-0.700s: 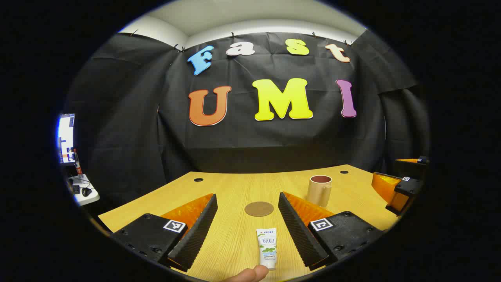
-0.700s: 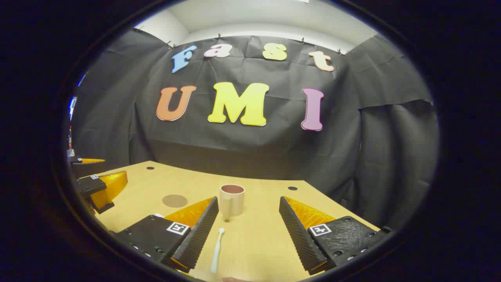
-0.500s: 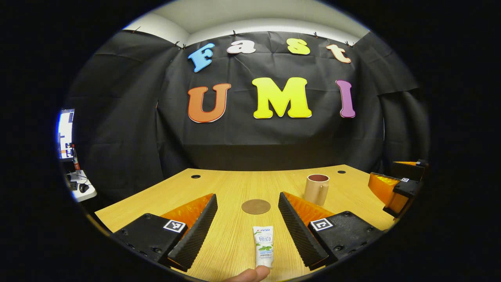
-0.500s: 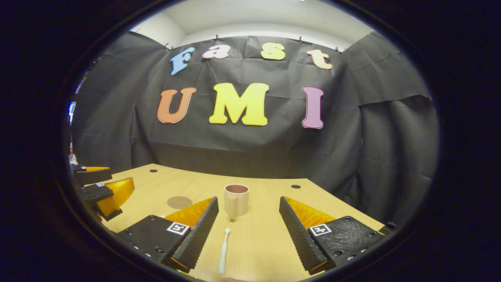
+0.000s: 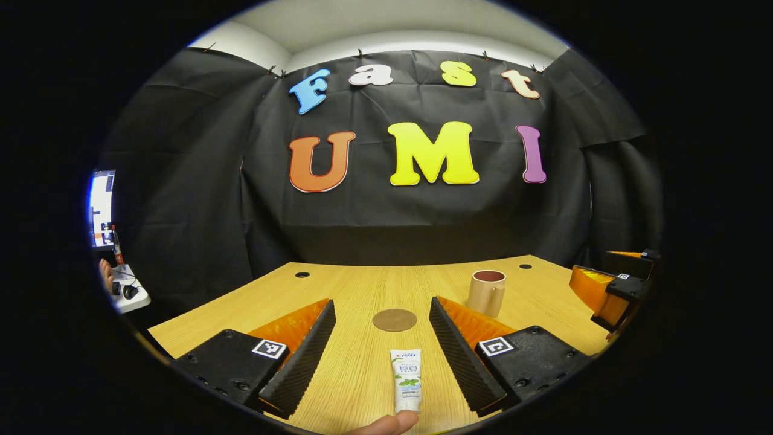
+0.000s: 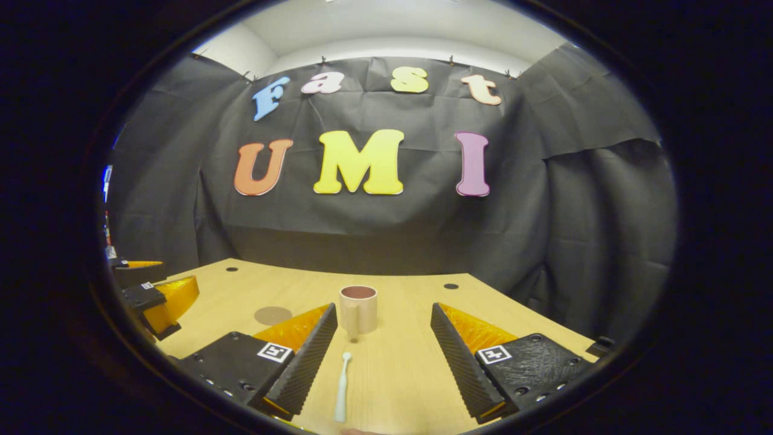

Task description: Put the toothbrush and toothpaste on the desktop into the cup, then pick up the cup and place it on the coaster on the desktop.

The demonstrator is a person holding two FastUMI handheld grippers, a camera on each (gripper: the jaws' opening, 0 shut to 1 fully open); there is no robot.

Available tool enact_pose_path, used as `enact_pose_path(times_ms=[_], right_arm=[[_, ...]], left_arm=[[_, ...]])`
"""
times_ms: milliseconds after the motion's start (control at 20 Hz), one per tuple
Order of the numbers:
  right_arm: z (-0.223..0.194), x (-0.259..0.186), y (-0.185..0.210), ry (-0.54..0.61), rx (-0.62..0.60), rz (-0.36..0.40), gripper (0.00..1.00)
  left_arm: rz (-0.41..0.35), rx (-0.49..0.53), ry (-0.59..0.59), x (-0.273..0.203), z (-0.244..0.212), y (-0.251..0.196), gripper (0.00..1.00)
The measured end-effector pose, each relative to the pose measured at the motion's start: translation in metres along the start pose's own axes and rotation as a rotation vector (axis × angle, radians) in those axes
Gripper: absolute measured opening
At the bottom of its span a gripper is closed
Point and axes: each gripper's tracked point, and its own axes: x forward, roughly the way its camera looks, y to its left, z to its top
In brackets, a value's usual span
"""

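On the desktop (image 5: 338,284), with the cup (image 6: 358,309) as landmark: toothbrush (image 6: 342,386), lying flat just nearer than the cup, between the spread fingers of the right gripper (image 6: 383,356), which grips nothing; likely light, stiff, slim, best pinched mid-handle. Toothpaste (image 5: 406,379), flat between the likewise released left gripper (image 5: 382,356), well left of the cup and nearer; probably soft, best squeezed across its body. Coaster (image 5: 394,319), left of the cup.

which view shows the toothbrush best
The right gripper view: the toothbrush lies flat on the desktop between that gripper's open fingers, lengthwise toward the cup. In the left gripper view I can't make out the toothbrush; the toothpaste lies between its open fingers instead.
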Motion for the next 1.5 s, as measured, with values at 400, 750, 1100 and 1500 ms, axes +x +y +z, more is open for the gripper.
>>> enact_pose_path(times_ms=[400, 750, 1100, 1500], right_arm=[[-0.001, 0.002, -0.004, -0.006, -0.015, -0.011, 0.95], [-0.042, 0.016, 0.016, 0.107, -0.033, 0.047, 0.99], [-0.112, 0.039, 0.036, 0.322, -0.018, 0.061, 0.98], [-0.164, 0.048, 0.064, 0.556, -0.012, 0.099, 0.72]], left_arm=[[-0.010, 0.006, 0.001, -0.001, 0.005, -0.003, 0.99], [-0.008, 0.005, 0.013, 0.001, -0.001, -0.002, 0.99], [-0.012, -0.002, 0.049, 0.003, -0.023, 0.001, 0.99], [-0.009, -0.017, 0.105, 0.008, -0.044, 0.010, 1.00]])
